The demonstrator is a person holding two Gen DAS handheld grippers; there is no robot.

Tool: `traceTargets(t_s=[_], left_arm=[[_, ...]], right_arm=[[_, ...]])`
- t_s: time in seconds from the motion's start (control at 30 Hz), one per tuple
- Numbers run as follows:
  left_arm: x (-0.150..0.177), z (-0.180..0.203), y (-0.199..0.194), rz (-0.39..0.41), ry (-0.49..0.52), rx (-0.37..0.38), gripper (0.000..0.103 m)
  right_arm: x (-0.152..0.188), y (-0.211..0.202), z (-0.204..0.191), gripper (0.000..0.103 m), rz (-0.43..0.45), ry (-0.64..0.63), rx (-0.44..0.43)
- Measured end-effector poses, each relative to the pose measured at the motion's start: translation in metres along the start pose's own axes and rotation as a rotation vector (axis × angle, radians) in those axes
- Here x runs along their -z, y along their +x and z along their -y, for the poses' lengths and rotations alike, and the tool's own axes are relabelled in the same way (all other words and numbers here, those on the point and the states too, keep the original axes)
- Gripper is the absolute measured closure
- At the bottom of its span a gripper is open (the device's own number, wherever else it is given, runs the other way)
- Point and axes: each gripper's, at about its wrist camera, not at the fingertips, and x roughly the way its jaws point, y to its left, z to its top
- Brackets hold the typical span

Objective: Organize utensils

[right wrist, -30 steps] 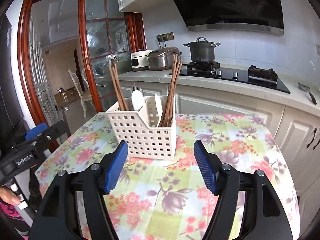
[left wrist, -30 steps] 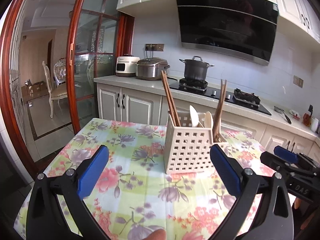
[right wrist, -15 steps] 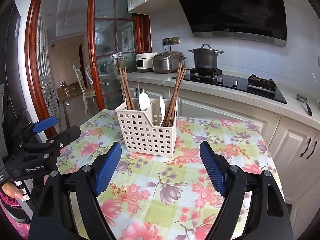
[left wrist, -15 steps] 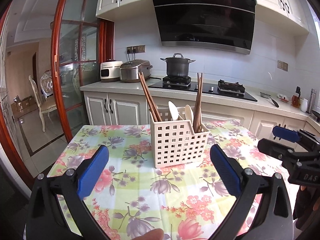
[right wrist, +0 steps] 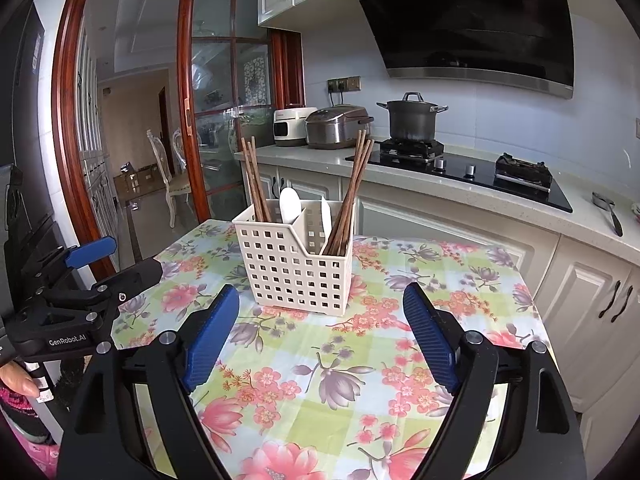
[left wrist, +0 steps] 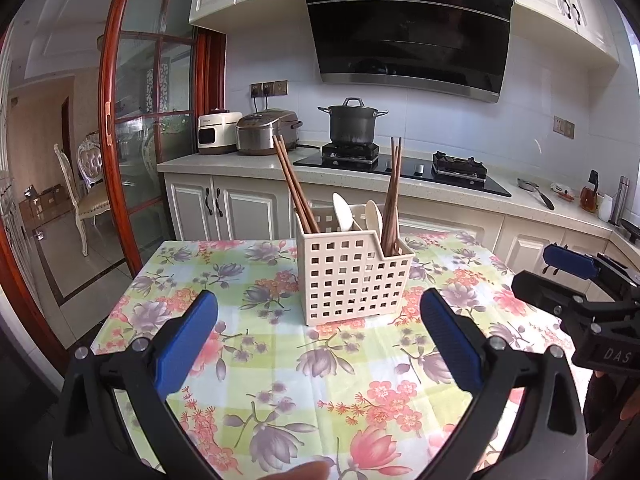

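A cream perforated utensil caddy (left wrist: 354,278) stands upright on the floral tablecloth (left wrist: 280,360); it also shows in the right wrist view (right wrist: 294,268). It holds brown chopsticks (left wrist: 294,188) on the left, chopsticks (left wrist: 392,196) on the right, and two white spoons (left wrist: 343,212) between them. My left gripper (left wrist: 320,320) is open and empty, held back from the caddy. My right gripper (right wrist: 320,320) is open and empty, also short of the caddy. Each gripper shows in the other's view, the right gripper at the right edge (left wrist: 576,284) and the left gripper at the left edge (right wrist: 84,280).
A kitchen counter (left wrist: 240,164) runs behind the table with a rice cooker (left wrist: 266,132), a pot (left wrist: 352,124) on a black hob, and cabinets below. A glass sliding door (left wrist: 148,132) and a chair (left wrist: 86,196) stand to the left.
Both grippers have pulled back and risen from the caddy, which looks smaller and more centred. Both stay open and empty. The caddy has not moved.
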Motion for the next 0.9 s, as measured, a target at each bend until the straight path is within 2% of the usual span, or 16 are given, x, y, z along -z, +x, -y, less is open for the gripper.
traceTargets(t_s=[0.23, 0.9], left_arm=[[-0.0011, -0.0013, -0.0024, -0.009, -0.019, 0.027, 0.005], [-0.0012, 0.0015, -0.0035, -0.006, -0.011, 0.02, 0.005]], right_arm=[[0.0, -0.0021, -0.0013, 0.021, 0.008, -0.005, 0.0], [0.0013, -0.0026, -0.0016, 0.02, 0.009, -0.006, 0.001]])
